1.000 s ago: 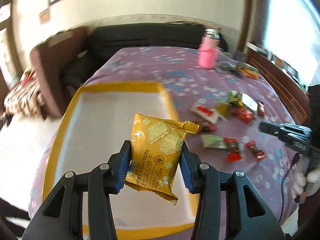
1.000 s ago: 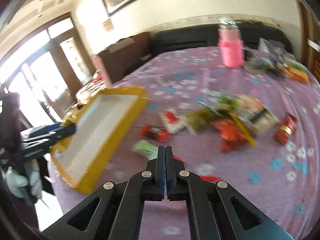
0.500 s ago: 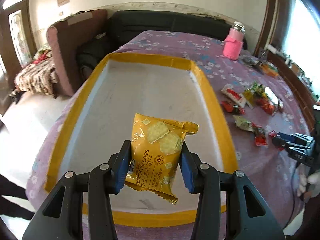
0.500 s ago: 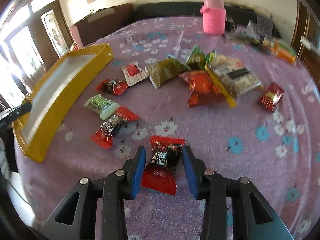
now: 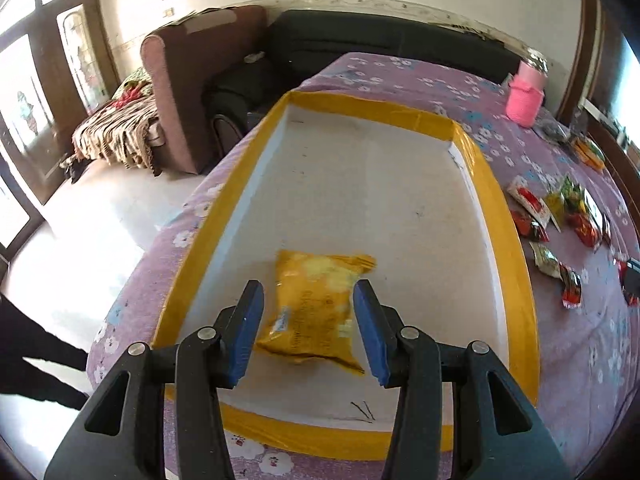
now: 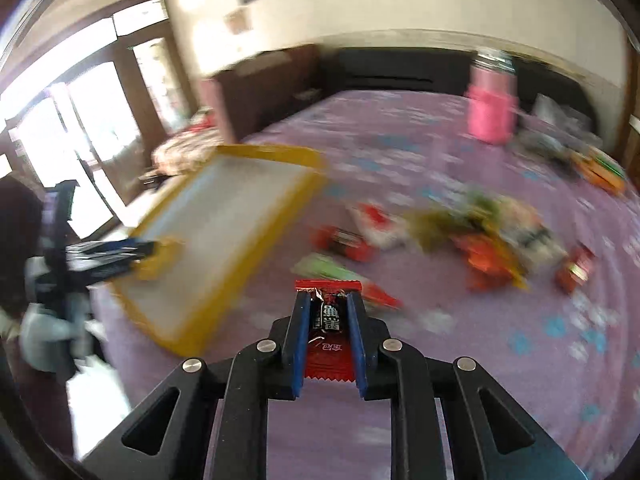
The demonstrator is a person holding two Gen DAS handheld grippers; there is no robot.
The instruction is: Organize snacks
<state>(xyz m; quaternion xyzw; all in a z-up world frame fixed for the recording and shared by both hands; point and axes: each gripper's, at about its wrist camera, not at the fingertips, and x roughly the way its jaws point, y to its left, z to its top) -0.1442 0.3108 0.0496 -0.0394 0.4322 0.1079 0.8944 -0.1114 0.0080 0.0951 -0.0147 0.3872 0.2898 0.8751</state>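
Note:
The yellow cracker pack (image 5: 316, 308) sits blurred between the blue pads of my left gripper (image 5: 308, 286), low over the near end of the white tray with the yellow rim (image 5: 504, 240). The jaws are opening and a gap shows on each side of the pack. My right gripper (image 6: 328, 296) is closing, its pads pressed on a red snack packet (image 6: 329, 344) held above the purple cloth. In the right wrist view the tray (image 6: 280, 220) lies to the left, with the left gripper (image 6: 108, 250) at its near corner.
Several loose snack packets (image 5: 560, 216) (image 6: 488, 236) lie on the purple flowered tablecloth right of the tray. A pink bottle (image 5: 526, 100) (image 6: 492, 112) stands at the far side. A brown armchair (image 5: 192, 80) and a dark sofa stand beyond the table's far edge.
The left gripper sank over the tray and its pads came off the cracker pack. The right gripper, shut and empty at first, opened around the red packet, closed on it and lifted it.

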